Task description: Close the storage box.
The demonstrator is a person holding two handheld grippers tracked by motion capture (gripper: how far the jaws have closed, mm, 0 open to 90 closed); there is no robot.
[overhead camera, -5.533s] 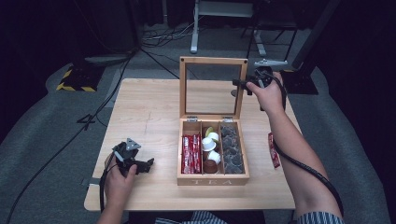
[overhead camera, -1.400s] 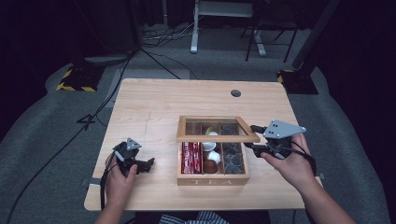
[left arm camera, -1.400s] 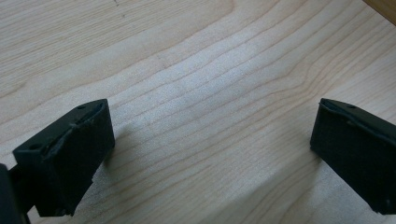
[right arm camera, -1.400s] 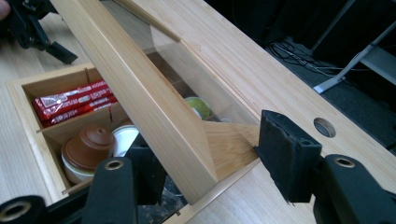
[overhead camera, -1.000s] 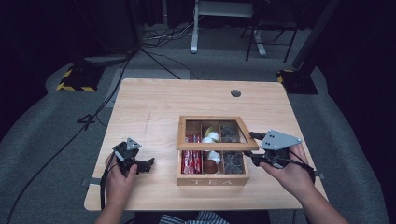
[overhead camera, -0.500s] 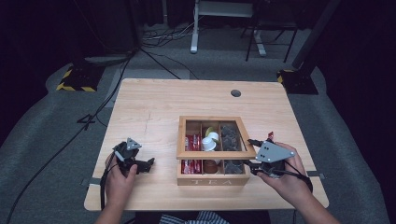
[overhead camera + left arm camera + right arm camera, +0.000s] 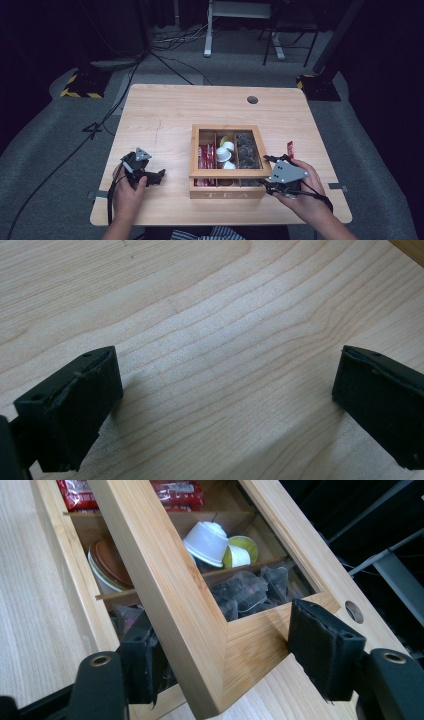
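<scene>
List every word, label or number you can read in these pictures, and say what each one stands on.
"TEA": on the front wall of the wooden box, below its glass lid, in the high view.
Print on the red packets in the box's left compartment: too blurred to read.
Red packet on the table to the right of the box: too small to read.

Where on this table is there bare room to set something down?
Bare wood lies between the tea box and the table's far edge, and between the box and the left tool. It is crowded right of the box: the right tool straddles the lid's corner beside a red packet.
</scene>
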